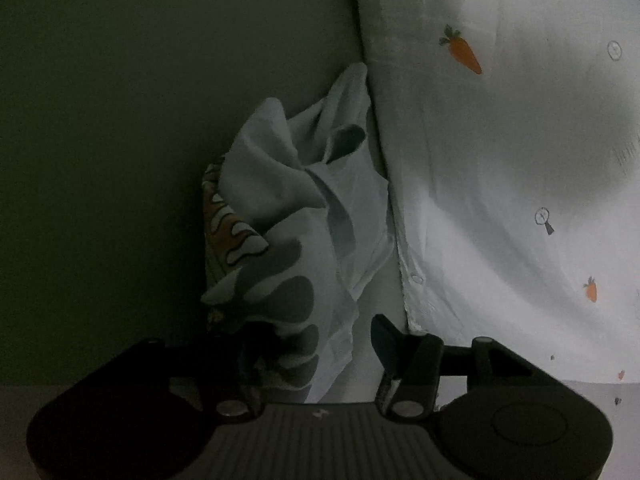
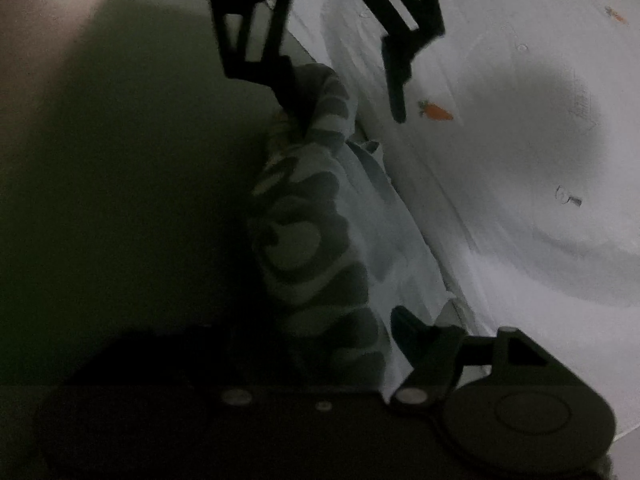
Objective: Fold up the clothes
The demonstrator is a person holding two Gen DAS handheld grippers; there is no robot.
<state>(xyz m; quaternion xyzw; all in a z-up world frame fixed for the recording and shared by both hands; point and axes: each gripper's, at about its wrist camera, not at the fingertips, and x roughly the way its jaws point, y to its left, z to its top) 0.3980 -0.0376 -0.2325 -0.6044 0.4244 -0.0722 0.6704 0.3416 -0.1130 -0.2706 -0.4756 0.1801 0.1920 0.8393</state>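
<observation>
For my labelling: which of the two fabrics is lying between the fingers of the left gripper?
The pale blue garment with dark wavy print, bunched between the left gripper fingers. The white carrot-print sheet lies flat to the right.

1. A bed was seen in both wrist views, covered by a white sheet (image 1: 500, 200) (image 2: 520, 240) printed with small orange carrots (image 1: 464, 50) (image 2: 438, 112) and tiny grey motifs.
2. The sheet's edge, with a small round button (image 1: 417, 279) set along it, was shown running diagonally beside a dark olive surface (image 1: 140, 160) (image 2: 140, 160); what that surface was could not be told.
3. A crumpled pale blue garment (image 1: 304, 208) (image 2: 320, 240), patterned with darker grey blotches and an orange-and-white print on one fold, was found lying along that edge, touching the sheet.
4. Soft round shadows were cast on the sheet.
</observation>
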